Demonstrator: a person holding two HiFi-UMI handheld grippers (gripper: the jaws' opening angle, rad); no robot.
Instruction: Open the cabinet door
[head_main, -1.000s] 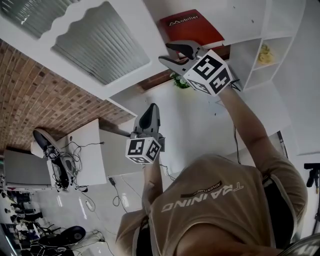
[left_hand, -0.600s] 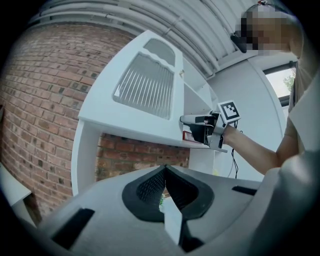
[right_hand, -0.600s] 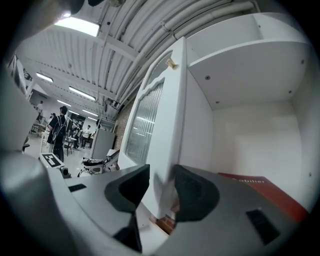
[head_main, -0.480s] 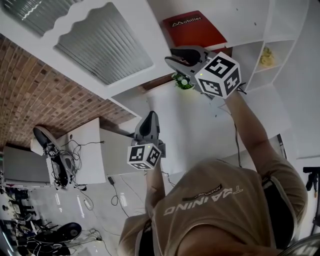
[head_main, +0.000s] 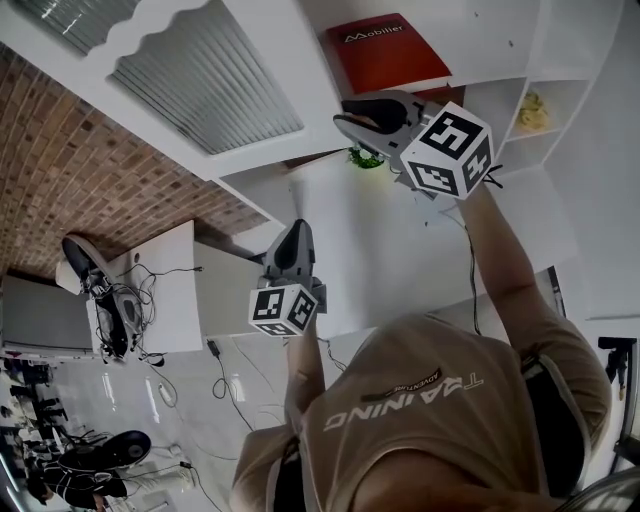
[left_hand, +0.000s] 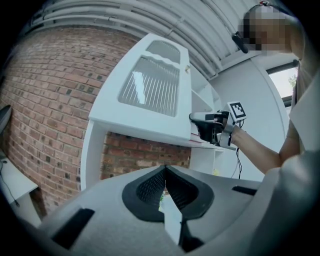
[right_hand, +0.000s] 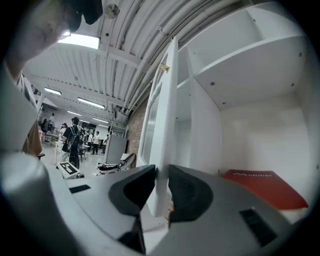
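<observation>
The cabinet door (head_main: 200, 80) fills the upper left of my head view, already partly ajar. Its free edge runs toward upper centre. At lower centre my left tool (head_main: 298, 232) is pressed together, empty and well apart from the door. My right tool (head_main: 345, 112), right of centre, has just been closing and pinches that edge, so I judge the pull falls to it.

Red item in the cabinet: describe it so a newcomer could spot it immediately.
Find the white cabinet by the brick wall, its ribbed-panel door standing open. Inside, behind that door, lies a flat red slab with white lettering, the only red thing in there.
</observation>
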